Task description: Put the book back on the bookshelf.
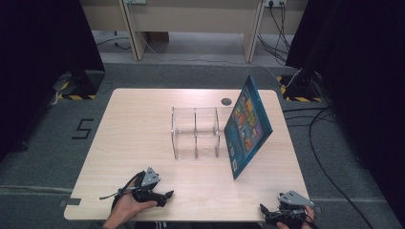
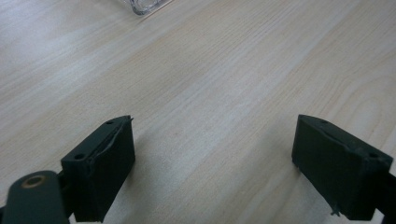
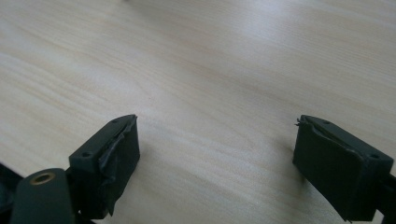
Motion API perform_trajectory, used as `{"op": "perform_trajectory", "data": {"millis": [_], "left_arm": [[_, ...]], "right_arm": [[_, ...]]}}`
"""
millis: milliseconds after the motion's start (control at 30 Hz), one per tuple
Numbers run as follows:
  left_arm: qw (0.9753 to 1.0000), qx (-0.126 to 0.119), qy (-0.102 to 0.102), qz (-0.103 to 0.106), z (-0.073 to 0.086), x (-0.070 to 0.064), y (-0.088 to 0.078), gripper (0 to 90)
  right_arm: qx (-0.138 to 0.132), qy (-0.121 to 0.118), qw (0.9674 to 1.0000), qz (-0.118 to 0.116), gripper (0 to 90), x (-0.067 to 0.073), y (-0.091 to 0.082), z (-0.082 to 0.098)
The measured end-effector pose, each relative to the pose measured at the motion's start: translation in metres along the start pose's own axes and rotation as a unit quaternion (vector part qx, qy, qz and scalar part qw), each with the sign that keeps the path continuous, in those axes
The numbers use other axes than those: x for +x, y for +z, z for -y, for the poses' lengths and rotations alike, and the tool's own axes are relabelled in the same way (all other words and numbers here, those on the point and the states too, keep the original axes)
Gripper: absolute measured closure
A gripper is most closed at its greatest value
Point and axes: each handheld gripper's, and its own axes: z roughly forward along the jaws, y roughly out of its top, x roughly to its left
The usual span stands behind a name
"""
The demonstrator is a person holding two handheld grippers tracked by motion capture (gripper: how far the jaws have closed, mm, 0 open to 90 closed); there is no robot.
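Observation:
A clear plastic rack [image 1: 196,132] with two compartments stands in the middle of the light wooden table [image 1: 138,124]. A blue picture book [image 1: 247,128] leans tilted against the rack's right end. One corner of the rack [image 2: 142,6] reaches into the top of the left gripper view. My left gripper [image 1: 167,195] rests near the table's front left edge, held in a hand; its jaws stand wide apart over bare wood [image 2: 212,149]. My right gripper [image 1: 265,212] sits at the front right edge, and it is open too, with nothing between its jaws [image 3: 215,154].
A small dark round spot [image 1: 226,101] lies on the table's far edge behind the rack. Cables [image 1: 329,157] trail over the grey floor to the right. Black curtains flank both sides, and wooden furniture legs [image 1: 133,33] stand at the back.

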Motion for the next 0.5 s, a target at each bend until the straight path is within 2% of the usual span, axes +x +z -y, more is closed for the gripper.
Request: {"op": "perform_trajectory", "data": {"millis": [100,267,500], "left_arm": [[1.0000,0.000,0.000,0.000,-0.0001,0.0000,0.0000,12.2],[1.0000,0.000,0.000,0.000,0.0000,0.0000,0.0000,12.2],[1.0000,0.000,0.000,0.000,-0.0001,-0.0002,0.0003,11.7]], "right_arm": [[-0.005,-0.008,0.9999,-0.009,14.8,-0.0018,-0.0007,0.0020],[-0.003,-0.011,0.9999,-0.010,14.8,-0.0030,-0.0015,0.0024],[-0.002,-0.003,1.0000,-0.005,14.8,-0.0056,-0.0026,0.0028]]}}
